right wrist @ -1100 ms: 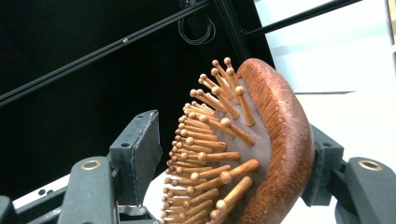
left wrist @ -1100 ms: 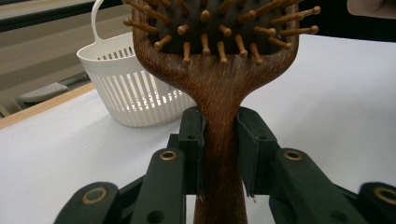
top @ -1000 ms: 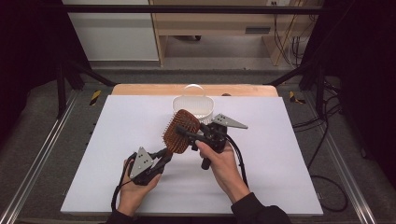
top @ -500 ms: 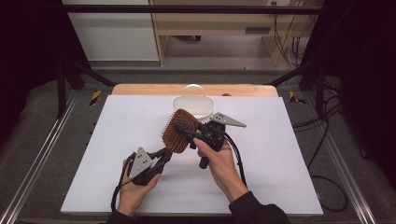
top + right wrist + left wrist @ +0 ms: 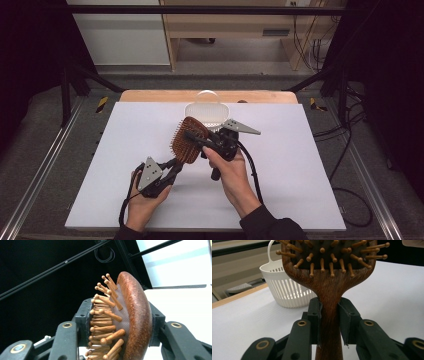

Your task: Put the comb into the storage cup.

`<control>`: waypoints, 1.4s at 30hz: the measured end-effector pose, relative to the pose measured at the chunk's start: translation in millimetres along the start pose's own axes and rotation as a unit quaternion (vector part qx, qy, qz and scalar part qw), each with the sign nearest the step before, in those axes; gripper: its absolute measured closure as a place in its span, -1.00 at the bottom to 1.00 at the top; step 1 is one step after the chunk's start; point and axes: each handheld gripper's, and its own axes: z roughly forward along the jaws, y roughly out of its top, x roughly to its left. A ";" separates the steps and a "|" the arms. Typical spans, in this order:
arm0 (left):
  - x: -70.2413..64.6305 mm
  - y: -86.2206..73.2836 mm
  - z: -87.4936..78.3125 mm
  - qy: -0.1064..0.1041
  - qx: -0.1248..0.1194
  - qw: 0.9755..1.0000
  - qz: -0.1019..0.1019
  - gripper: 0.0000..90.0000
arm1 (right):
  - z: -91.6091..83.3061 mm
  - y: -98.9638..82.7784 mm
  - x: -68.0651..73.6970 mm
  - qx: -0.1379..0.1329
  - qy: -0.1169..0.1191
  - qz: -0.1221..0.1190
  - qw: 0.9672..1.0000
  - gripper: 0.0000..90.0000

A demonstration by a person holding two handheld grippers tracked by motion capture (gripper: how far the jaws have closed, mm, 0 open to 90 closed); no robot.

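The left gripper (image 5: 172,167), nearest the person's edge of the bench (image 5: 125,200), is clamped on the wooden handle of the hairbrush (image 5: 189,140); in the left gripper view both pads pinch the neck just below the bristled head (image 5: 329,262). The right gripper (image 5: 197,139) has just been closing, and its jaws now grip the brush head across its thickness, one pad among the wooden pins (image 5: 105,315), the other on the rounded back. So the brush, lifted above the middle of the bench, is held at both ends. This looks like a handover: the left could now let go. Beyond, at the far edge, stands the white slatted basket (image 5: 205,110), a likely destination.
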 end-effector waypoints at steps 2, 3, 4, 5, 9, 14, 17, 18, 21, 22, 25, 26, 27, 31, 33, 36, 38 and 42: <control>0.5 -0.1 0.2 0.000 0.000 1.000 -0.002 0.61 | 1.1 0.8 0.6 0.001 -0.001 -0.003 1.000 0.15; 0.6 -0.3 0.2 0.001 0.000 1.000 -0.003 0.61 | 1.6 1.0 1.2 0.001 -0.002 -0.003 1.000 0.15; 0.7 -0.4 0.3 0.001 0.000 1.000 -0.004 0.61 | 2.1 1.1 1.8 0.001 -0.003 -0.004 1.000 0.15; 0.9 -0.4 0.4 0.001 0.000 1.000 -0.005 0.61 | 2.5 1.3 2.5 0.002 -0.004 -0.005 1.000 0.16; 2.1 -0.6 0.0 0.002 -0.003 1.000 -0.010 0.61 | 4.3 2.0 3.9 0.002 -0.004 -0.005 1.000 0.16; 3.4 -0.7 -0.2 0.002 -0.009 1.000 -0.019 0.58 | 6.0 4.0 5.0 0.001 -0.005 -0.005 1.000 0.16; 4.9 -0.8 -0.8 0.001 -0.014 1.000 -0.024 0.47 | 4.9 6.8 3.7 -0.001 -0.010 -0.006 1.000 0.16; 5.4 -0.9 -1.2 0.002 -0.018 0.999 -0.027 0.44 | 4.6 7.6 2.8 -0.004 -0.011 -0.005 1.000 0.16; 5.7 -0.5 -2.1 0.004 -0.022 0.999 -0.029 0.33 | 2.5 11.3 -1.0 -0.012 -0.020 -0.006 1.000 0.15; 5.5 -0.2 -2.5 0.006 -0.024 0.999 -0.029 0.31 | 2.1 12.0 -1.9 -0.013 -0.023 -0.004 1.000 0.15; 6.1 0.5 -5.5 0.016 -0.030 0.999 -0.033 0.13 | 1.0 14.6 -5.8 -0.017 -0.031 -0.003 0.999 0.15; 6.4 0.3 -6.4 0.020 -0.031 0.999 -0.035 0.07 | 0.5 15.8 -7.3 -0.019 -0.033 -0.001 0.999 0.15; 7.2 -0.4 -8.0 0.026 -0.033 0.998 -0.038 0.05 | 0.3 16.4 -8.3 -0.021 -0.034 0.001 0.999 0.15; 11.4 -5.4 -15.0 0.055 -0.041 0.997 -0.045 -0.20 | -1.0 19.2 -13.0 -0.028 -0.044 0.000 0.999 0.15; 15.0 -8.4 -17.8 0.073 -0.038 0.995 -0.051 -0.34 | -1.6 20.1 -14.7 -0.031 -0.048 0.002 0.998 0.15; 21.7 -14.3 -22.7 0.093 -0.033 0.993 -0.065 -0.55 | -2.8 21.5 -17.4 -0.037 -0.054 0.001 0.998 0.15; 25.6 -16.4 -25.3 0.101 -0.031 0.992 -0.071 -0.67 | -3.7 22.7 -18.6 -0.040 -0.058 0.003 0.997 0.14; 32.8 -20.4 -32.0 0.118 -0.029 0.989 -0.082 -0.78 | -4.7 24.6 -21.7 -0.046 -0.060 0.007 0.997 0.14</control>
